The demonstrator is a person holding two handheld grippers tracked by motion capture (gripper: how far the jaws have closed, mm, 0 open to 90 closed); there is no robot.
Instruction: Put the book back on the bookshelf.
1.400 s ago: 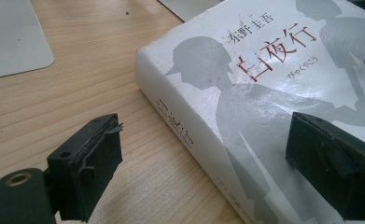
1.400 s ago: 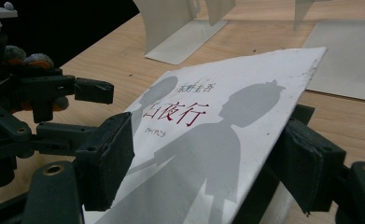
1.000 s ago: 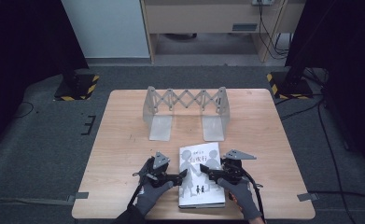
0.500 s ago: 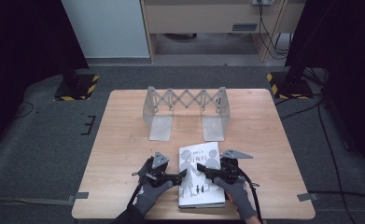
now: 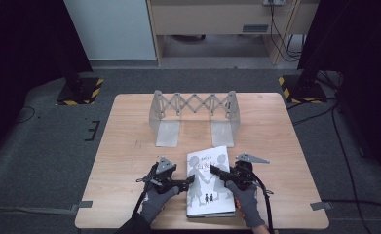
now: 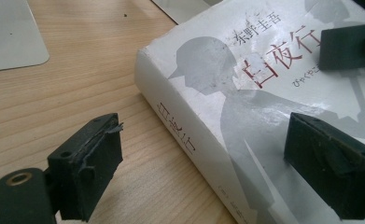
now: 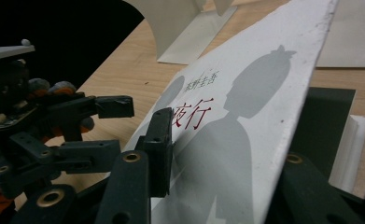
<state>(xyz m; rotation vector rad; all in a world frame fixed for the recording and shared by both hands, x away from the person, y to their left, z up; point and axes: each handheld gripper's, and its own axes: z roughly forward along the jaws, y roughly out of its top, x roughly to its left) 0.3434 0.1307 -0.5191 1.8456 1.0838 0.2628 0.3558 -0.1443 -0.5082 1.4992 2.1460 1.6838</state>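
A thick white book with grey silhouettes and red characters lies flat near the table's front edge. My left gripper is at its left side. In the left gripper view the book's spine runs between that gripper's wide open jaws, one over the wood and one over the cover. My right gripper is at the right edge. Its jaws have just been closing with the raised front cover between them, one above and one below, with a gap still showing. The left gripper stands opposite.
A folding metal book rack with scissor links stands at mid-table behind the book, and its flat base plates lie on the wood. The wooden table stands on grey carpet. A cabinet and stands lie beyond the far edge.
The right gripper's jaws have drawn closer together at the book's right edge. Both hands have kept their places and the book has not shifted.
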